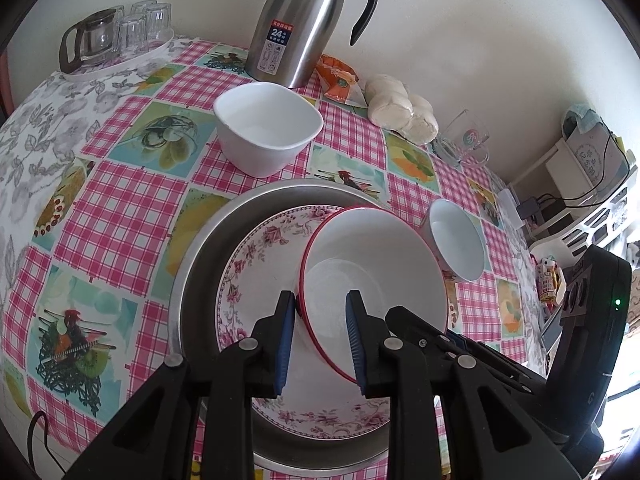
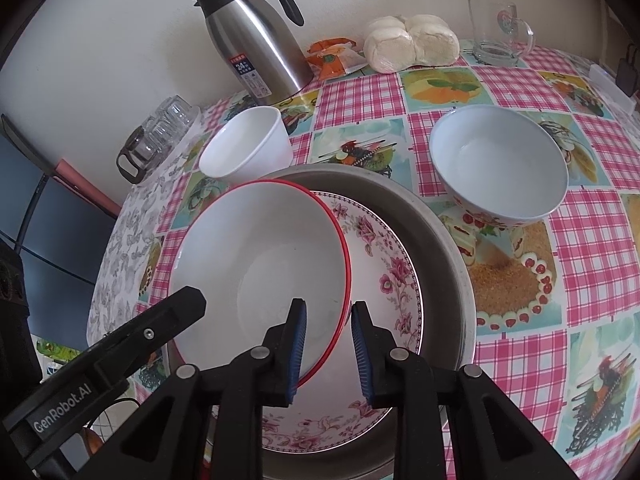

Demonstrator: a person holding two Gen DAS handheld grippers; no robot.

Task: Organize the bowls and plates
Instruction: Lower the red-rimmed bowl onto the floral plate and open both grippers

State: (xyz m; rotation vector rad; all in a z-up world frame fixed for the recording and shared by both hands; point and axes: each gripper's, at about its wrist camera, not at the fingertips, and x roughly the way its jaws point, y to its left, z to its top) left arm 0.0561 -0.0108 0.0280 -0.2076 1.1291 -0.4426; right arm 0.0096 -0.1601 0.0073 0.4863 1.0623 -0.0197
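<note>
Two hand-held grippers straddle opposite sides of a red-rimmed white bowl point(image 1: 372, 264) that sits tilted on a floral plate point(image 1: 256, 256), itself nested in a round metal pan point(image 1: 200, 264) near the front edge of the tabletop point(image 1: 120, 208). The left hand-held gripper point(image 1: 320, 308) has one blue pad outside the bowl's rim and one inside; the outer pad touches the rim while the inner one stands off the wall, so the jaws are parted rather than pinching. The right hand-held gripper point(image 2: 329, 318) brackets the far side of the same rim point(image 2: 347, 264) with a visible gap at each pad, likewise spread and holding nothing.

Behind the pan, just beyond its rim, stands a squarish white bowl point(image 1: 268, 128); to the right, a fruit-patterned bowl point(image 2: 500, 168) sits close beside the pan's edge. Open checked cloth lies between these two bowls and to the pan's left. Along the wall stand a steel thermos jug point(image 1: 296, 28), an orange packet point(image 1: 340, 80), wrapped buns point(image 2: 412, 42) and a glass mug point(image 2: 496, 30). A tray of glasses point(image 1: 120, 36) occupies the far left corner.
</note>
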